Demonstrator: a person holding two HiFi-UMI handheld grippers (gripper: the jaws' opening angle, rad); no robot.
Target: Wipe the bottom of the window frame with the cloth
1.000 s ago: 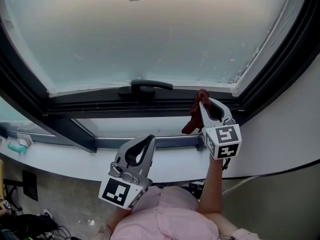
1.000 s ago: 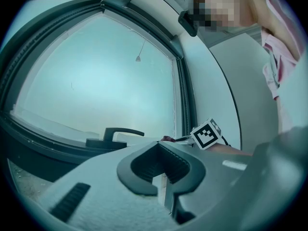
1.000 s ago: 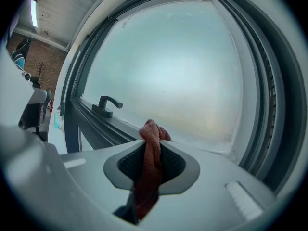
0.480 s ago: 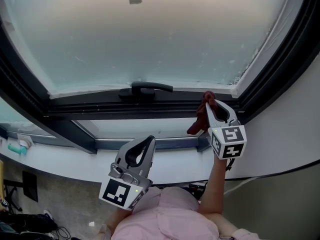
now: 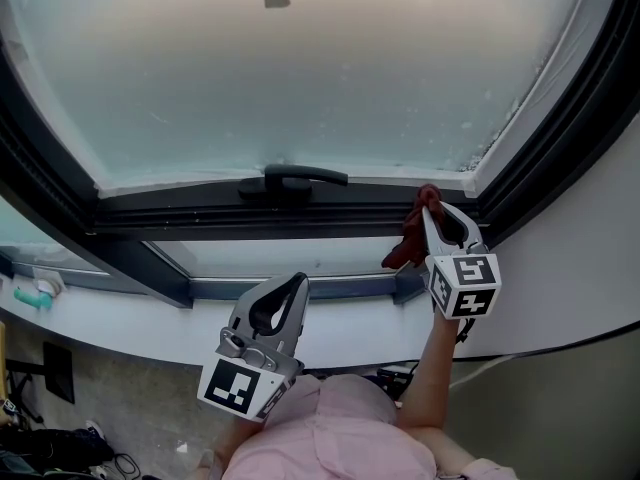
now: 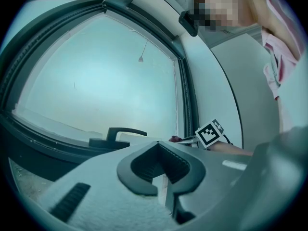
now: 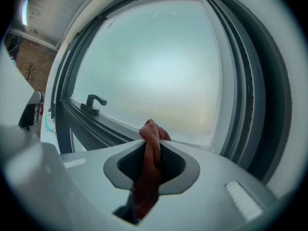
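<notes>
My right tongs (image 5: 432, 204) pinch the red cloth (image 5: 405, 251) near its bunched top, by the right end of the window frame (image 5: 200, 213) bottom. It looks soft and limp (likely to fold), so I'd keep a high grip. The left tongs (image 5: 296, 282) are closed on nothing. The handle (image 5: 300, 176) juts out further left, possibly in the wiping path.

Handle (image 5: 297, 177) juts off bottom frame (image 5: 180, 218), left of right gripper (image 5: 430, 204) with cloth (image 5: 405, 249); corner (image 5: 486, 208) close right.
</notes>
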